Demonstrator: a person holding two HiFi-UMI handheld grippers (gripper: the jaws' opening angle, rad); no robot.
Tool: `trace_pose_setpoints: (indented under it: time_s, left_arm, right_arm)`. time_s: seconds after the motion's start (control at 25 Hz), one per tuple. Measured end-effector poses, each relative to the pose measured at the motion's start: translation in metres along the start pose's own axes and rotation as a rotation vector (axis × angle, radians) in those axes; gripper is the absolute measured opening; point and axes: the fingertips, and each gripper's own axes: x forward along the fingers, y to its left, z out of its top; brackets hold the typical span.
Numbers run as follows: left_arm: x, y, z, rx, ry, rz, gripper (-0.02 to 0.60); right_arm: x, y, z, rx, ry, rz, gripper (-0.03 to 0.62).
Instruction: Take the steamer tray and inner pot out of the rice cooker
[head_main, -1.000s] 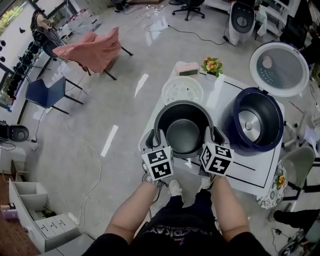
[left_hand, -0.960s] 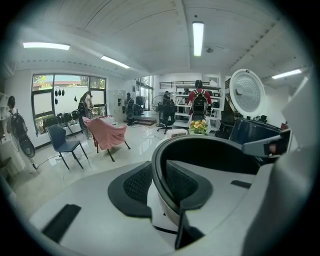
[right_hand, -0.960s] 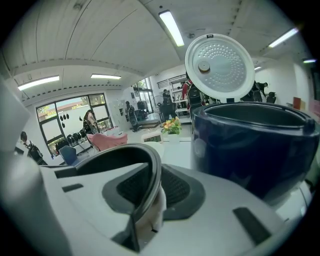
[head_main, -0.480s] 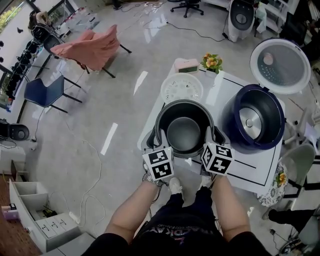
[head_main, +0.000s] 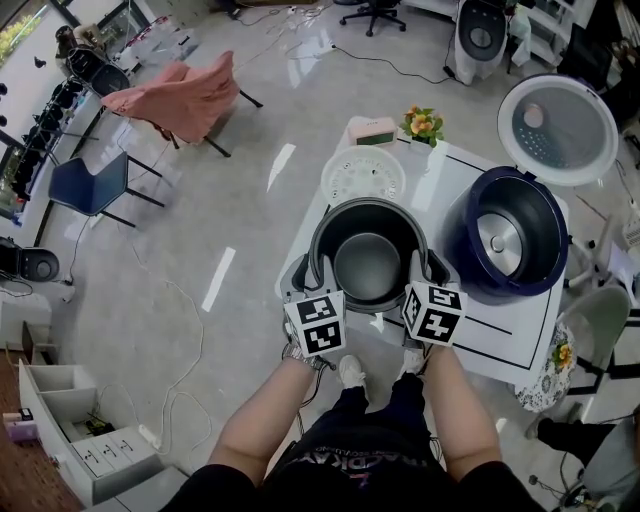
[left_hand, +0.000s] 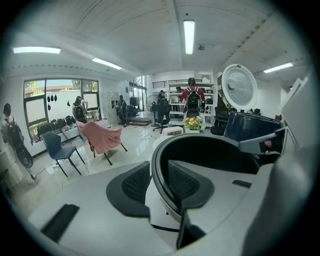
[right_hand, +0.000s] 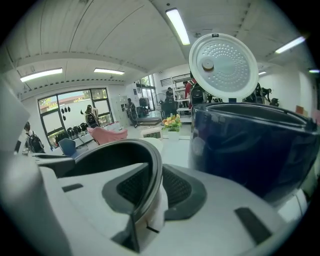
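Counter (head_main: 437, 200): white top that carries everything. The pot sits at its near-left part, right in front of the person.

Rice cooker (head_main: 545, 215): navy body on the right of the counter with its lid (head_main: 557, 128) flipped up. Nothing's inside, just the heating plate showing.

Inner pot (head_main: 368, 262): dark and round, out of the cooker and just left of it. It looks set down on the counter, with a claw on each side of its near rim.

Steamer tray (head_main: 364, 176): white perforated disc lying flat just behind the pot, so that half looks done already.

Step in hand: my read is it's letting go of the pot. First make sure the base is flat on the counter. Then open both claws evenly, wide enough that the pads clear the thin wall, and pull up and back. Dragging away with a pad inside the rim would probably tip the pot or slide it toward the counter's edge.

Left claw (head_main: 312, 272): its jaws have just been opening and it's now partly open. The pot rim is between them, one pad outside the wall and one inside. The pads don't look like they're squeezing anymore.

Right claw (head_main: 427, 268): narrow gap, clamped on the pot's rim at the other side, with a pad pressed on each face of the wall.
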Motion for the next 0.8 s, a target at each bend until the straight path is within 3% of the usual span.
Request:
trace_pose_setpoints:
  time_s: [0.32, 0.4, 0.48, 0.72, 0.8]
  left_arm:
    - [-0.018, -0.006, 0.047, 0.047, -0.107, -0.036, 0.132]
    - [-0.026, -0.012, 0.060, 0.054, -0.144, -0.063, 0.125]
    - [-0.033, -0.019, 0.073, 0.054, -0.177, -0.093, 0.104]
    - [-0.054, -0.048, 0.108, 0.054, -0.249, -0.194, 0.003]
    - [-0.062, -0.061, 0.115, 0.053, -0.267, -0.244, 0.003]
  right_arm:
    - [-0.021, 0.006, 0.033, -0.076, -0.118, 0.023, 0.083]
    - [-0.031, 0.008, 0.043, -0.097, -0.149, 0.026, 0.044]
    - [-0.042, 0.010, 0.054, -0.121, -0.183, 0.028, 0.002]
    - [-0.078, 0.010, 0.082, -0.132, -0.273, 0.060, 0.002]
    - [-0.093, 0.008, 0.088, -0.120, -0.296, 0.064, 0.002]
